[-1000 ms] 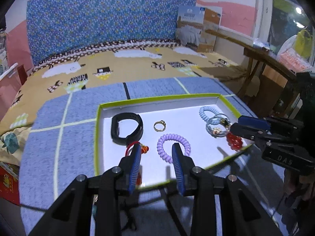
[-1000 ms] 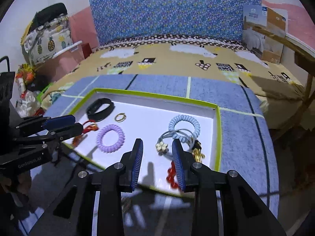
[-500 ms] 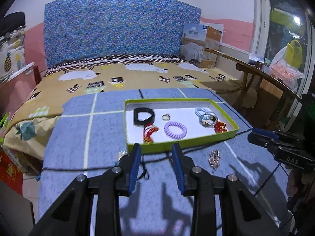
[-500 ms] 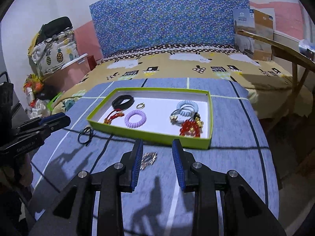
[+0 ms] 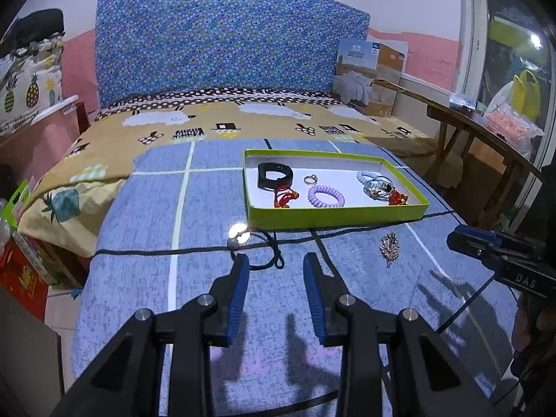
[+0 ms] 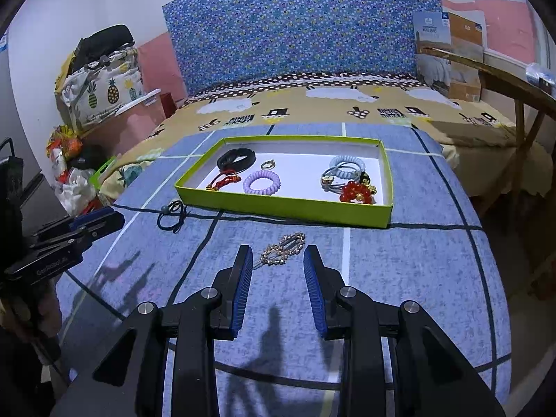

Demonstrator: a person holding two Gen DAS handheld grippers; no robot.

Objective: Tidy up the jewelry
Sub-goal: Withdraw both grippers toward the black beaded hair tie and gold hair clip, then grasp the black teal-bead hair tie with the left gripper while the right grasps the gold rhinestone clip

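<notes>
Left gripper (image 5: pixel 276 263) held above the blue checked surface (image 5: pixel 139 278), jaws wide apart with nothing between them. Just ahead of the fingertips, a black cord necklace (image 5: pixel 267 246) with a round shiny pendant (image 5: pixel 238 232), lying on the cloth close to the near wall of the tray.

Right gripper (image 6: pixel 277 256) likewise low over the same surface, jaws wide apart and empty. Directly ahead of the blue pads (image 6: pixel 243 278), between the tips, a gold beaded hair clip (image 6: pixel 283 248) flat on the cloth, not touched.

Farther out, a shallow lime-green tray (image 6: pixel 288 208) with a white floor, resting on the surface. Inside it, on the left: a black wristband (image 6: pixel 236 159), a red cord bracelet (image 6: pixel 224 180) just in front of it, a small gold ring (image 6: pixel 268 164), and a lilac spiral hair tie (image 6: pixel 261 181). On the right: a pale blue spiral hair tie (image 6: pixel 347 166) overlapping thin grey elastic bands (image 6: pixel 330 179), and a red bead bracelet (image 6: pixel 354 191) with gold charms near the front corner.

Beyond the tray, a bed (image 6: pixel 312 104) with a tan sheep-patterned sheet and a blue floral headboard (image 6: pixel 295 27). Cardboard box (image 6: pixel 448 52) at the far right.
</notes>
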